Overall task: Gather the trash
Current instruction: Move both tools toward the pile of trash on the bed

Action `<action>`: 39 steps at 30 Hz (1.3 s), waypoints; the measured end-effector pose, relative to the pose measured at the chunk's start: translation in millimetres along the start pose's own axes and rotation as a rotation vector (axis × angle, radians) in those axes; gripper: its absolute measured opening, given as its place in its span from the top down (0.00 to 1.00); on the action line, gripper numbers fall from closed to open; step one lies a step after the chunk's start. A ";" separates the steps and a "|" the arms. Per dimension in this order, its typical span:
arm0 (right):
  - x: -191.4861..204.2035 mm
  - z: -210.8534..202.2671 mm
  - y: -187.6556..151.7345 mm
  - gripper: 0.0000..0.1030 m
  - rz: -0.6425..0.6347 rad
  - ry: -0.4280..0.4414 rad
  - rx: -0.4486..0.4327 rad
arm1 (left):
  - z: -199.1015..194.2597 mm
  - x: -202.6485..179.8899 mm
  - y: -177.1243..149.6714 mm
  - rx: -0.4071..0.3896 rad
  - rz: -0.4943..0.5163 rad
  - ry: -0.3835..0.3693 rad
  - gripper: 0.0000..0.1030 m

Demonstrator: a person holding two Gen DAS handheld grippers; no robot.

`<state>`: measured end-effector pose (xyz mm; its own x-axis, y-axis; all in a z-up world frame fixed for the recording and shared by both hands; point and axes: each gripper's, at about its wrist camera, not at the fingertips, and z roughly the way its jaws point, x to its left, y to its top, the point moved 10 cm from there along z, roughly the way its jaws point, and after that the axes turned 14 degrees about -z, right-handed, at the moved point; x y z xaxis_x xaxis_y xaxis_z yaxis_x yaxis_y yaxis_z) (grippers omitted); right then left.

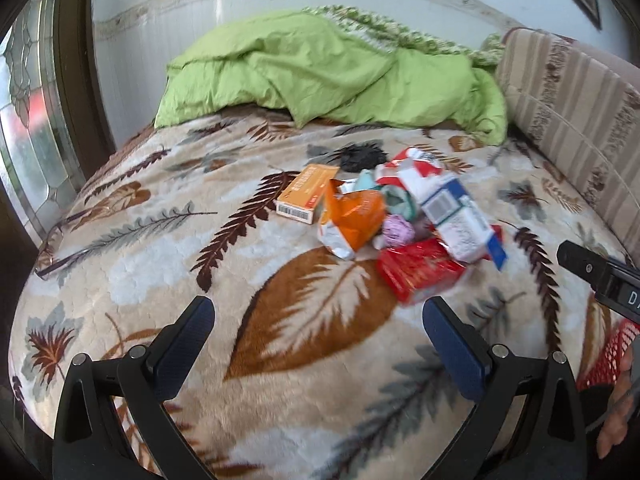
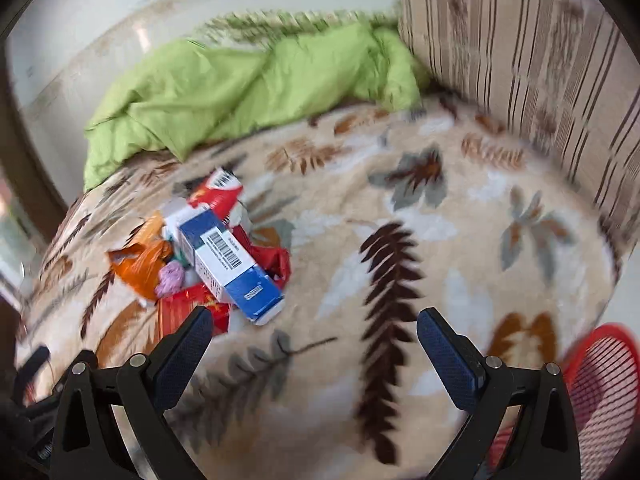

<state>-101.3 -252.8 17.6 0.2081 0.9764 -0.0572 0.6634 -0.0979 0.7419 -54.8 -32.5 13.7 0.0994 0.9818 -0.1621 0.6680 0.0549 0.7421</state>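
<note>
Trash pile (image 1: 396,220) mid-bed, on blanket (image 1: 160,280); duvet (image 1: 320,68) behind; basket (image 2: 600,392) right.

A leaf-patterned blanket (image 1: 200,264) covers the bed, green duvet (image 1: 320,76) against the white wall (image 1: 168,8)

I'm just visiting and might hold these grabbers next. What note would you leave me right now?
Left gripper: open, empty, above the leaf blanket.
Right gripper: open, empty, just right of the pile.
Trash pile mid-bed: orange box, orange wrapper, blue-and-white box, red packet, pink wad.
Red mesh basket at the bed's near right edge; contents not visible.
Done: nothing evident. Left: move every piece into the basket.
</note>
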 end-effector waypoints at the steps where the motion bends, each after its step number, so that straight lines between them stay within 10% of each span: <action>1: 0.5 -10.0 -0.5 0.01 -0.022 -0.002 -0.027 | -8.4 -1.3 -3.1 -0.014 0.009 -0.009 0.00; 14: 1.3 -86.9 -11.0 0.01 -0.111 -0.054 -0.286 | -69.0 -8.0 -14.9 -0.214 0.050 -0.013 0.00; 39: 8.9 -89.3 -7.5 0.01 -0.140 -0.053 -0.122 | -78.4 -5.0 -3.0 -0.123 -0.012 -0.045 0.00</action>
<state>-168.6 -226.2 71.2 0.1600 0.9670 -0.1983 0.5967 0.0653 0.7998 -115.1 -23.3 63.3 0.1273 0.9718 -0.1983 0.5739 0.0909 0.8139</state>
